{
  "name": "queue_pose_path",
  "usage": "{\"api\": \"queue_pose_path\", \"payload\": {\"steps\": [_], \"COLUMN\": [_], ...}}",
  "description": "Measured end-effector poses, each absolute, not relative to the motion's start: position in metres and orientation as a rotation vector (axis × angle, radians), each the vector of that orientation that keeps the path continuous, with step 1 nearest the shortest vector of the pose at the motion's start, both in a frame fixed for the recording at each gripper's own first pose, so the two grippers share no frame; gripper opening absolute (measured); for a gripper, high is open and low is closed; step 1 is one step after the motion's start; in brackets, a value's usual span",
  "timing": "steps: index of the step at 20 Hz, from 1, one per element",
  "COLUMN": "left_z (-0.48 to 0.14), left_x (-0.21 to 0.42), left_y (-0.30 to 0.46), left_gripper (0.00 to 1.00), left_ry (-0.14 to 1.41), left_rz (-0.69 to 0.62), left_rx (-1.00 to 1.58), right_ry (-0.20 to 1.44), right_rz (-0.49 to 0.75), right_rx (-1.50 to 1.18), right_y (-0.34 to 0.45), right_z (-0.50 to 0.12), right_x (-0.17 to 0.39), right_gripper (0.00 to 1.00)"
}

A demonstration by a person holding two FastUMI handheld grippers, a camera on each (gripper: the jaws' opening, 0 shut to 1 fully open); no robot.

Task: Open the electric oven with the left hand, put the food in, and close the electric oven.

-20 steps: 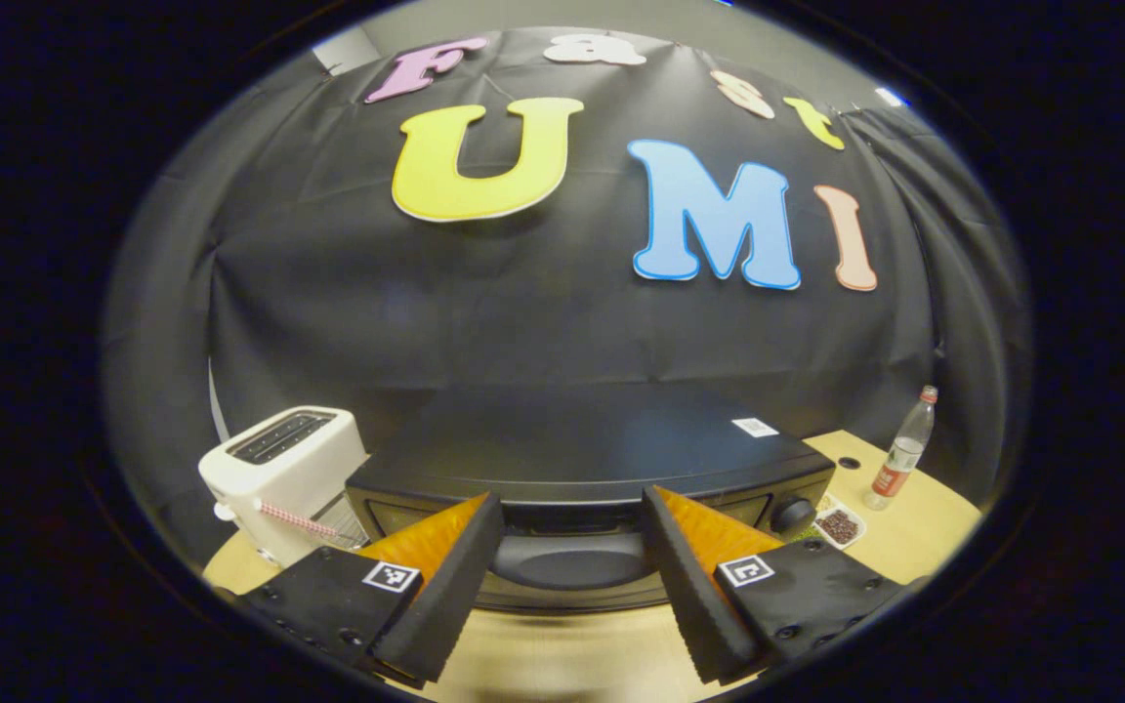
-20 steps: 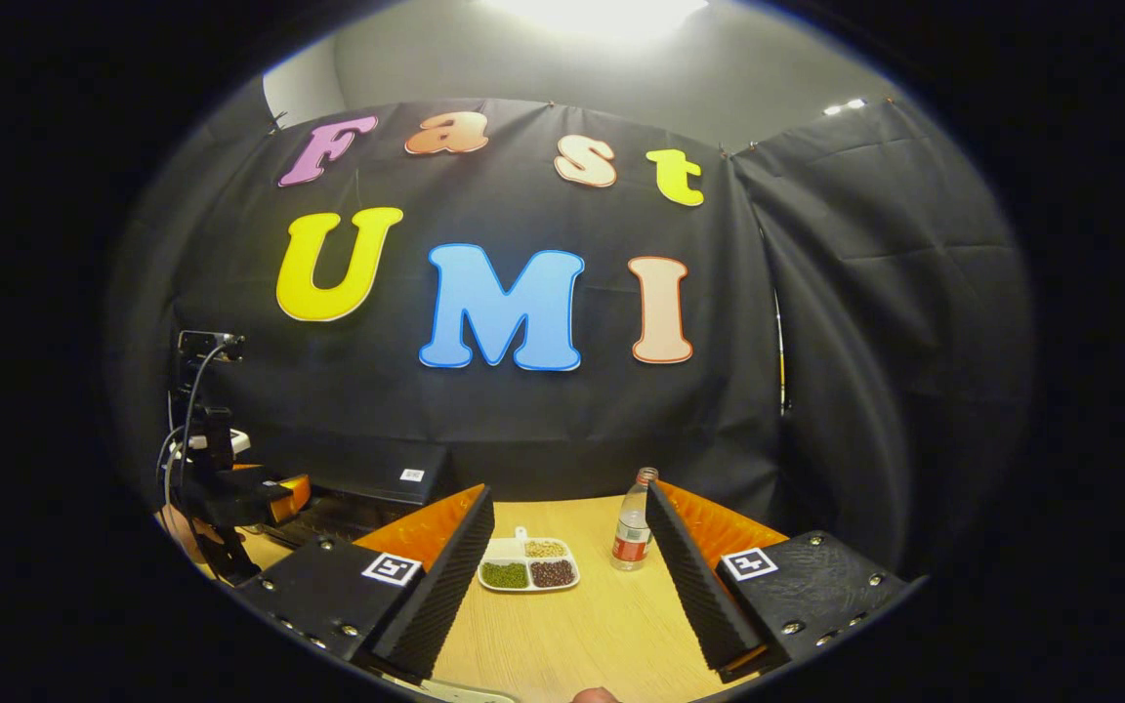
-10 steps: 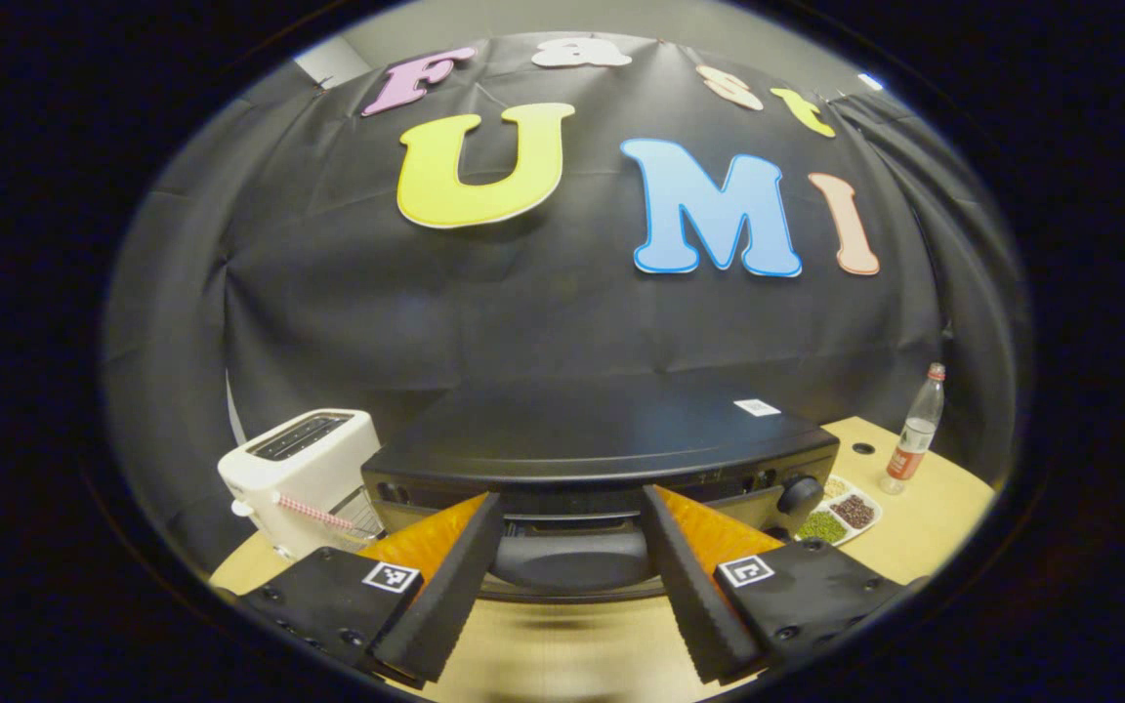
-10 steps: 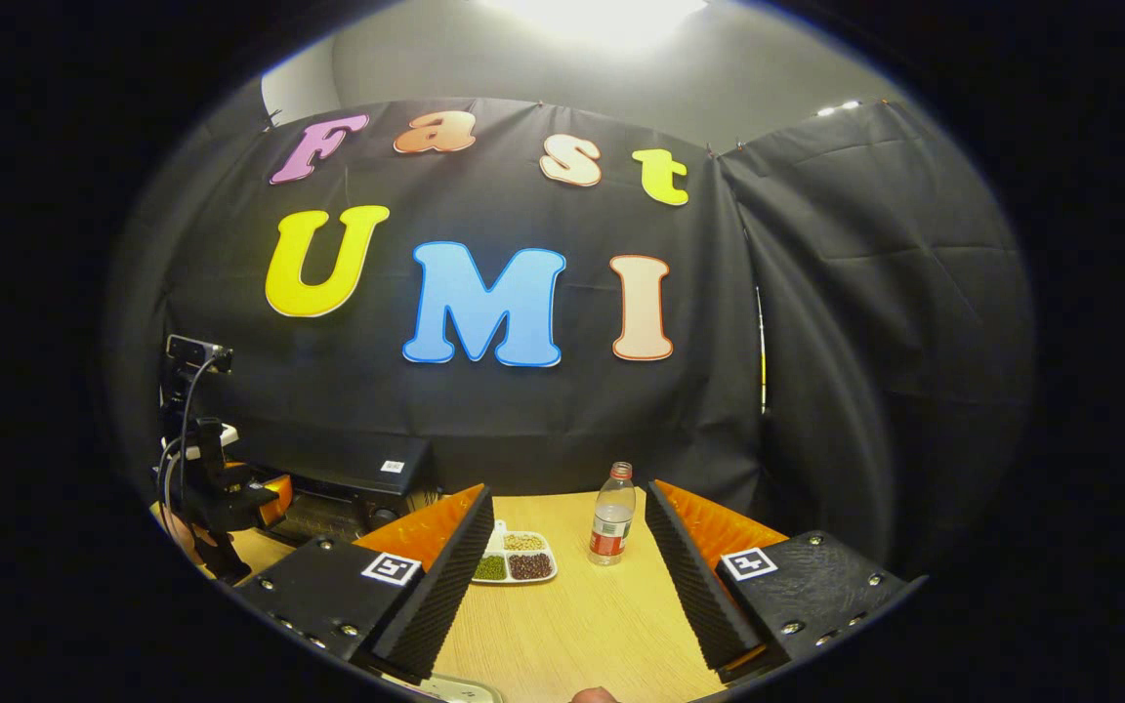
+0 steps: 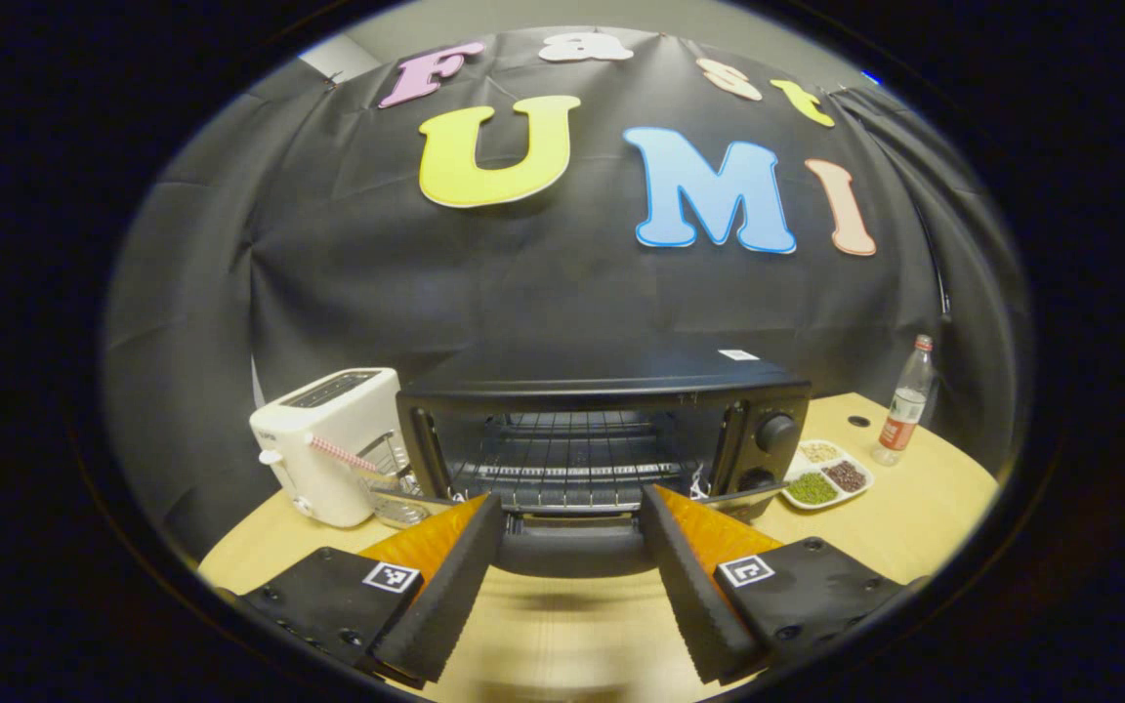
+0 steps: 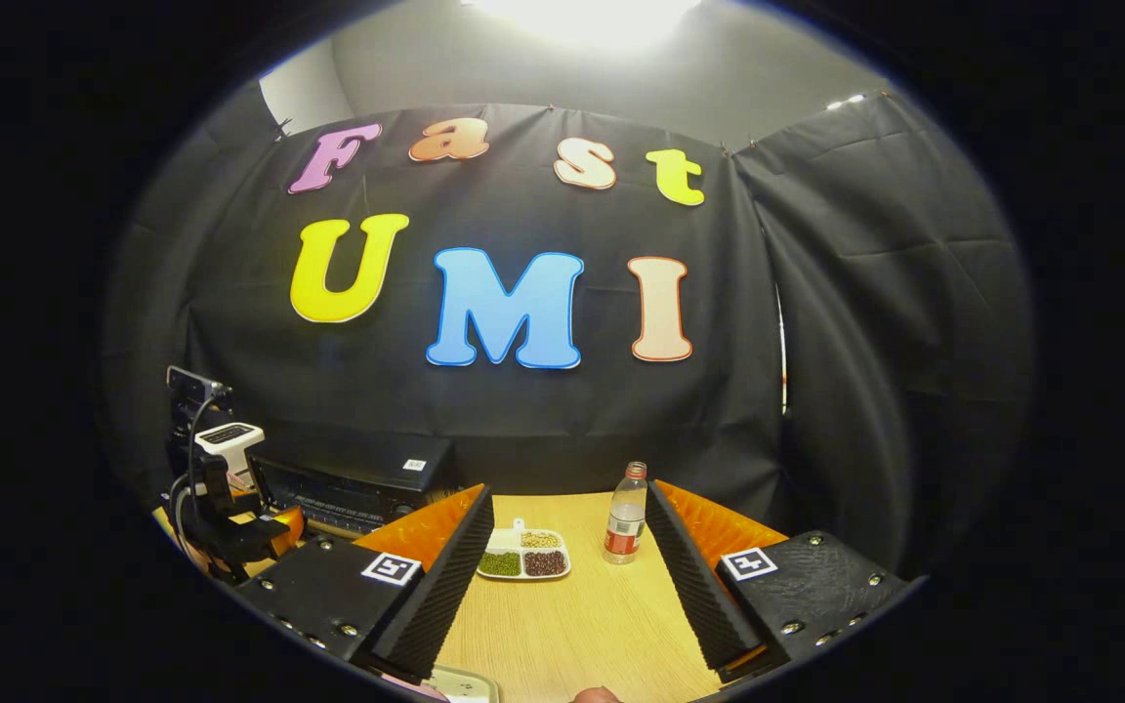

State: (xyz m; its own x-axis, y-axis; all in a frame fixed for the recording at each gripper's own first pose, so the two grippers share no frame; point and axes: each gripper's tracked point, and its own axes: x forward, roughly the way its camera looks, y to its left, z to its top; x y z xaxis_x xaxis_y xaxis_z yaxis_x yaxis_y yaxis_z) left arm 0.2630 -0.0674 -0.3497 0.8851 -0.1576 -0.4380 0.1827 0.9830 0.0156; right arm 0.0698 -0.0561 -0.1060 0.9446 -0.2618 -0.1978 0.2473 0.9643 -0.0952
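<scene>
The electric oven [image 5: 602,430] stood open at the far middle of the desk [image 5: 914,517], its door handle [image 5: 570,547] lying crosswise between the spread fingers of the left claw [image 5: 570,576], not pinched. The right claw [image 6: 570,586], released and empty, faced the food tray [image 6: 523,555] straight ahead, so it looked the nearer to fetch it leftward.

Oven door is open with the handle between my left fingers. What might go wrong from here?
1. The left hand-held gripper is open around the door handle, not clamped on it, so the door may slip and drop or swing back.
2. The bean dish sits close to the oven, where a careless move could bump it.
3. The upright bottle stands ahead of the right hand-held gripper and could topple.
</scene>
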Motion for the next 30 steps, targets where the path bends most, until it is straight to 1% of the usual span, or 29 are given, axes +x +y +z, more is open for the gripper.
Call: {"api": "queue_pose_path", "payload": {"steps": [4, 5, 8, 9, 10, 11, 13, 14, 18, 19, 20, 21, 22, 23, 24, 26, 29, 30], "left_z": [-0.364, -0.370, -0.388, -0.394, -0.398, -0.401, -0.409, -0.415, -0.415, -0.406, -0.393, -0.379, -0.365, -0.348, -0.330, -0.297, -0.244, -0.227], "left_x": [0.242, 0.236, 0.218, 0.212, 0.209, 0.208, 0.202, 0.199, 0.190, 0.188, 0.187, 0.186, 0.182, 0.181, 0.177, 0.171, 0.162, 0.158], "left_y": [-0.066, -0.067, -0.065, -0.063, -0.062, -0.063, -0.062, -0.062, -0.060, -0.060, -0.059, -0.059, -0.057, -0.057, -0.056, -0.055, -0.051, -0.050], "left_gripper": [0.96, 1.00, 1.00, 0.96, 1.00, 0.97, 1.00, 0.98, 1.00, 0.98, 0.98, 1.00, 0.98, 0.98, 1.00, 1.00, 0.97, 1.00], "left_ry": [0.478, 0.494, 0.532, 0.546, 0.547, 0.548, 0.570, 0.581, 0.583, 0.566, 0.542, 0.520, 0.501, 0.475, 0.447, 0.394, 0.311, 0.288], "left_rz": [-0.155, -0.151, -0.144, -0.141, -0.139, -0.144, -0.151, -0.150, -0.145, -0.149, -0.147, -0.146, -0.141, -0.138, -0.134, -0.131, -0.125, -0.124], "left_rx": [0.072, 0.074, 0.078, 0.087, 0.096, 0.104, 0.116, 0.116, 0.144, 0.142, 0.137, 0.130, 0.120, 0.106, 0.092, 0.074, 0.056, 0.051], "right_ry": [0.207, 0.209, 0.209, 0.213, 0.218, 0.222, 0.224, 0.228, 0.228, 0.226, 0.225, 0.227, 0.233, 0.239, 0.244, 0.261, 0.344, 0.385], "right_rz": [-0.238, -0.233, -0.226, -0.223, -0.220, -0.222, -0.215, -0.212, -0.191, -0.180, -0.168, -0.155, -0.139, -0.123, -0.105, -0.063, 0.014, 0.039], "right_rx": [-0.095, -0.096, -0.091, -0.090, -0.097, -0.109, -0.110, -0.105, -0.108, -0.105, -0.097, -0.087, -0.074, -0.059, -0.044, -0.019, 0.024, 0.046], "right_y": [-0.056, -0.057, -0.060, -0.060, -0.059, -0.061, -0.059, -0.058, -0.053, -0.050, -0.047, -0.044, -0.040, -0.036, -0.033, -0.025, -0.013, -0.009], "right_z": [-0.102, -0.103, -0.100, -0.102, -0.102, -0.104, -0.102, -0.103, -0.104, -0.103, -0.104, -0.105, -0.107, -0.110, -0.112, -0.119, -0.142, -0.151], "right_x": [0.060, 0.057, 0.051, 0.049, 0.048, 0.047, 0.044, 0.044, 0.042, 0.043, 0.043, 0.044, 0.044, 0.044, 0.045, 0.045, 0.041, 0.038], "right_gripper": [0.96, 0.96, 0.96, 0.96, 0.96, 0.96, 0.96, 0.96, 0.96, 0.96, 0.96, 0.96, 0.96, 0.96, 0.96, 0.96, 0.96, 0.96]}}
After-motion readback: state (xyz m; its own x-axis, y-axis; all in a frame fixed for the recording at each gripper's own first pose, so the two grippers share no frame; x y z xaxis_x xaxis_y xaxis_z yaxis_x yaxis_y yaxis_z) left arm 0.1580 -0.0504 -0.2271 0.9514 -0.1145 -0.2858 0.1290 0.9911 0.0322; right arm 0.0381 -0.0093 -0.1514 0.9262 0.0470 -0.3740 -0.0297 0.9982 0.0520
